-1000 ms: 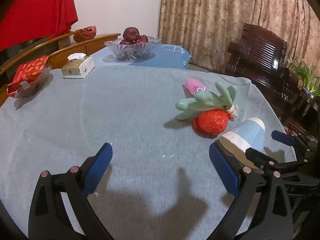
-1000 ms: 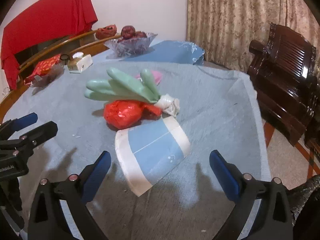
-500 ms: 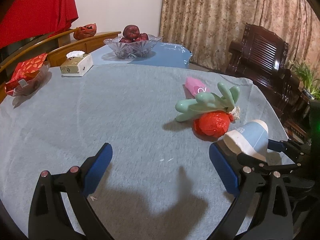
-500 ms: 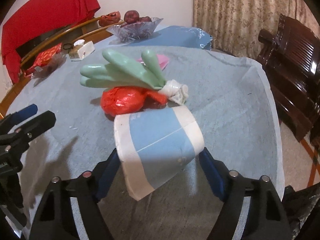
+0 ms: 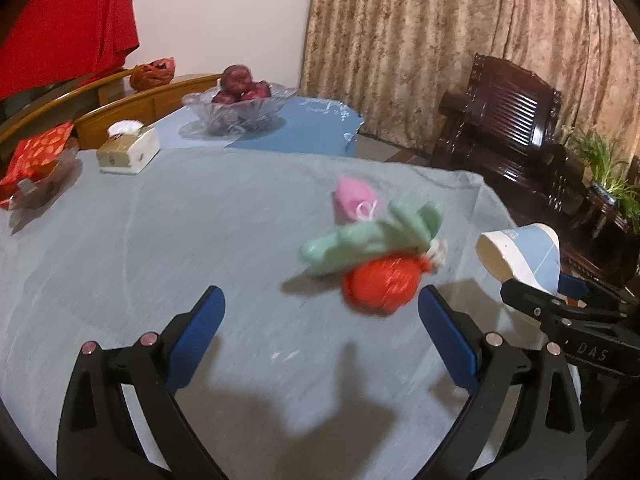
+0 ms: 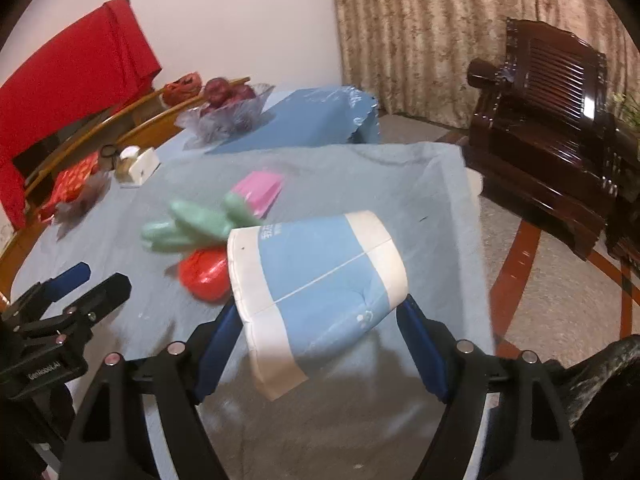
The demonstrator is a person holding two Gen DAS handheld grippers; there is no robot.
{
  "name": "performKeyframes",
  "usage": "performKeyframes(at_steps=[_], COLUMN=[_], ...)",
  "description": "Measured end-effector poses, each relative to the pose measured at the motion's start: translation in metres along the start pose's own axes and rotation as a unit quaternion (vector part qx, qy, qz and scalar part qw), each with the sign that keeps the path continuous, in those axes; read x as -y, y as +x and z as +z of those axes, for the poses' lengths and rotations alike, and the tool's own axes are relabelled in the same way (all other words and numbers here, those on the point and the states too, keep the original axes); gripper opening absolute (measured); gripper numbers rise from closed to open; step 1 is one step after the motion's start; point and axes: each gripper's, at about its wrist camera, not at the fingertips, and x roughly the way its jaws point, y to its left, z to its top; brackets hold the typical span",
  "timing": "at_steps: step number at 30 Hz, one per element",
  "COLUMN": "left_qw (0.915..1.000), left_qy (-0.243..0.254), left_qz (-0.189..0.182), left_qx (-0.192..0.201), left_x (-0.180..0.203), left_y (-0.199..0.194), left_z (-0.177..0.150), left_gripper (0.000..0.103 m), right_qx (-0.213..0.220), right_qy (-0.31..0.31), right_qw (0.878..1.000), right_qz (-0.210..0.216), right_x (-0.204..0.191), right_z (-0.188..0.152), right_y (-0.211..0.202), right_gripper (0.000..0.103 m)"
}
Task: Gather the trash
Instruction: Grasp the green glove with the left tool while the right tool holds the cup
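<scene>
One piece of trash, a blue-and-white paper cup (image 6: pixel 316 276), is gripped by the right gripper (image 6: pixel 320 344) and is seen lifted clear of the tabletop (image 5: pixel 160 220); its fingers (image 6: pixel 218 344) are pressed against the cup's sides and set fairly wide by its girth. Left on the cloth are a green glove (image 5: pixel 368 236), a red crumpled bag (image 5: pixel 380 284) beneath it and a pink wrapper (image 5: pixel 354 198). The left gripper (image 5: pixel 320 336) is held wide open and empty, just short of the red bag.
</scene>
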Motion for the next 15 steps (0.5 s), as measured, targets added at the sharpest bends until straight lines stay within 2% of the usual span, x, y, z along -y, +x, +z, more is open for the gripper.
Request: performKeyframes(at_steps=[6,14,15], left_qw=[0.9999,0.9992,0.9989], left_qy=[0.01,0.003,0.003], left_qz=[-0.007,-0.036,-0.043], left_qx=[0.004,-0.019,-0.021], left_x=[0.012,0.008,0.008], left_y=[0.023,0.061,0.063], left_z=[0.019,0.03,0.031], left_gripper=[0.095,0.094,0.09], right_qx=[0.002,-0.001,-0.001], right_qy=[0.021,0.026,0.026], right_qw=[1.0,1.0,1.0], right_qz=[-0.007,-0.004,-0.004], right_x=[0.015,0.017,0.018], right_z=[0.009,0.01,0.009], right_y=[0.006,0.009,0.009], right_gripper=[0.077,0.077,0.077])
